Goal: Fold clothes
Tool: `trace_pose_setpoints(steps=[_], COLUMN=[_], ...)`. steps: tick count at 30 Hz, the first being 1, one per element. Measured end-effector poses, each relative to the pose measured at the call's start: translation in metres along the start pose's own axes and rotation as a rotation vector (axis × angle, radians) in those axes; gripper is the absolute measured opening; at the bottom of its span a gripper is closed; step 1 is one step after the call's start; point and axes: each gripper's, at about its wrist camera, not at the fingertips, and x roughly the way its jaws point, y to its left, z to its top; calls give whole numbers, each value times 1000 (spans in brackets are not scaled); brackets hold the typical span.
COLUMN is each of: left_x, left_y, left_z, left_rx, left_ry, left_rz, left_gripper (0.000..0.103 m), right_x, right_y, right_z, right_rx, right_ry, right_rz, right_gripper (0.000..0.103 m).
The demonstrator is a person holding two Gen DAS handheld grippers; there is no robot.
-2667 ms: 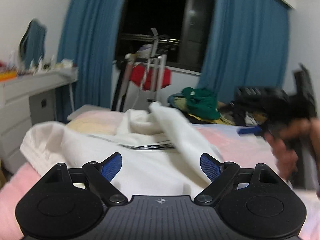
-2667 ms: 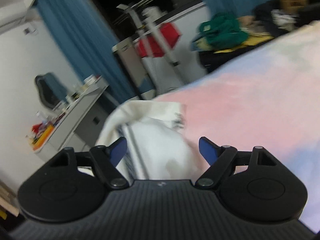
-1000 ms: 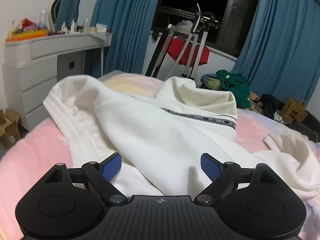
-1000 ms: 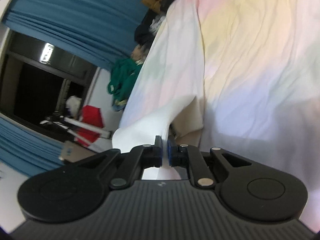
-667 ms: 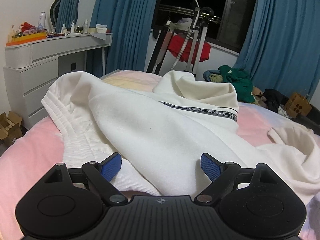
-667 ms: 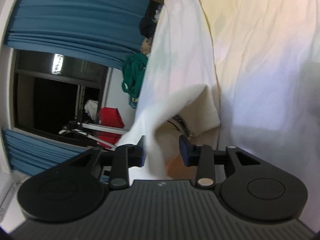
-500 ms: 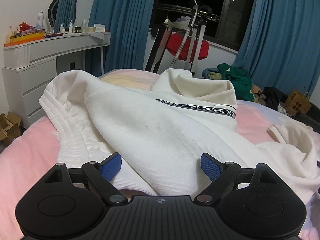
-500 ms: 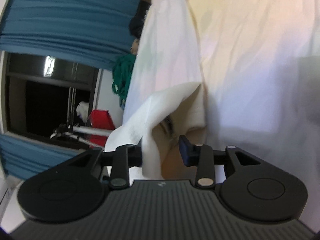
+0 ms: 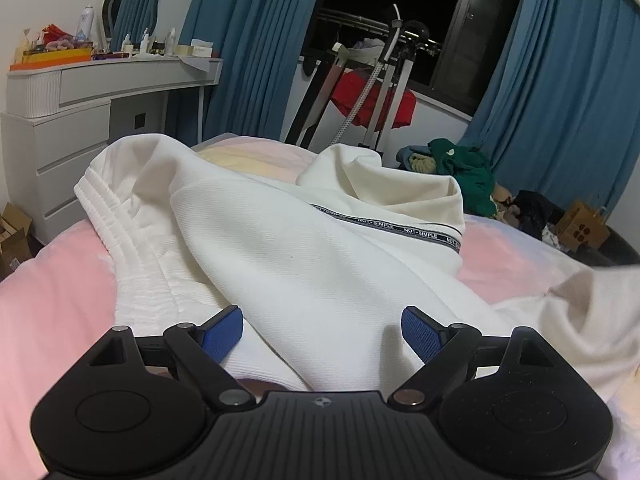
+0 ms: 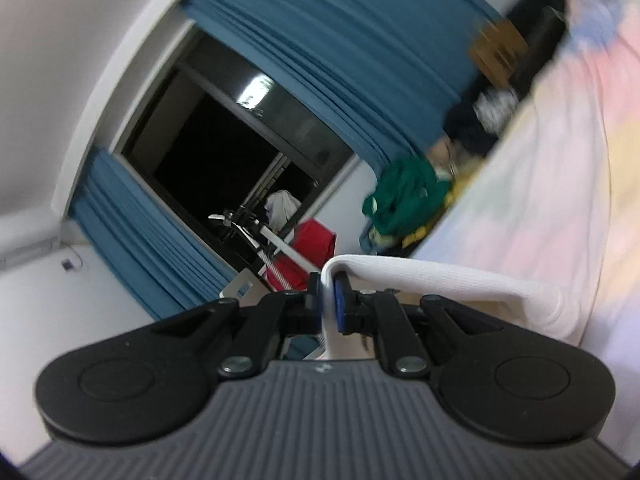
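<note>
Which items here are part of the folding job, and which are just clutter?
In the job:
white garment, spread on the bed
right gripper, shut on its ribbed edge
left gripper, open over it
bed sheet

Lying about:
green clothes pile
red cloth on the rack
dresser with bottles
cardboard box

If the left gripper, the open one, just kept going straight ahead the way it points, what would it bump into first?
Most likely the white garment spread on the bed. The left gripper is open with that cloth lying right between and ahead of its fingers, so it would push into the fabric almost at once, though exact depth is hard to judge.
</note>
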Motion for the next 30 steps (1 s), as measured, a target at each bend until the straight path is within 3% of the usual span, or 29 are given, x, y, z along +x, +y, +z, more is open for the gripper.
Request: trace_pose_setpoints(steps=[5,7,9,11,13,16,21,24,25,26,27,28,30], left_x=[-1,-2,-3,-2,0,4,11,15,16,17,17,17,18], left_y=[2,2,1,0,-2,-2,-5,-8,-9,-10,-11,-11,-12], left_z=[0,-2,-3,-4,-5,-7,-8,-8,-8,-8,-8,-8,-8], left_rx=[-28,-31,-34,-33,-32,-32,-19,-10,-6,-2,1,4,9], left_ry=[11,19,25,33,42,57,59,58,57,55,54,53,50], left_rz=[-12,-19,-24,-25,-25,-21,-10,-4,-2,0,1,3,6], left_gripper=[88,88,88,88,88,89,90,90,90,90,90,90,90], right_x=[-6,-11,-10,-6,-2,7,16,32,38,42,46,50,44], right_y=[-50,-61,-68,-78,-89,-115,-167,-182,-179,-174,-167,-157,-137], right_z=[-5,-6,-8,-10,-13,-17,-21,-17,-13,-7,-1,6,20], right_rx=[313,391,455,517,601,752,924,939,908,864,803,727,572], right_ry=[40,31,15,-8,-30,-72,-124,-96,-79,-60,-48,-41,-128], right_rz=[-25,-30,-46,-49,-34,-24,-140,-132,-129,-138,-163,-189,-200], right_gripper=[12,23,54,75,80,80,80,77,72,58,35,24,11])
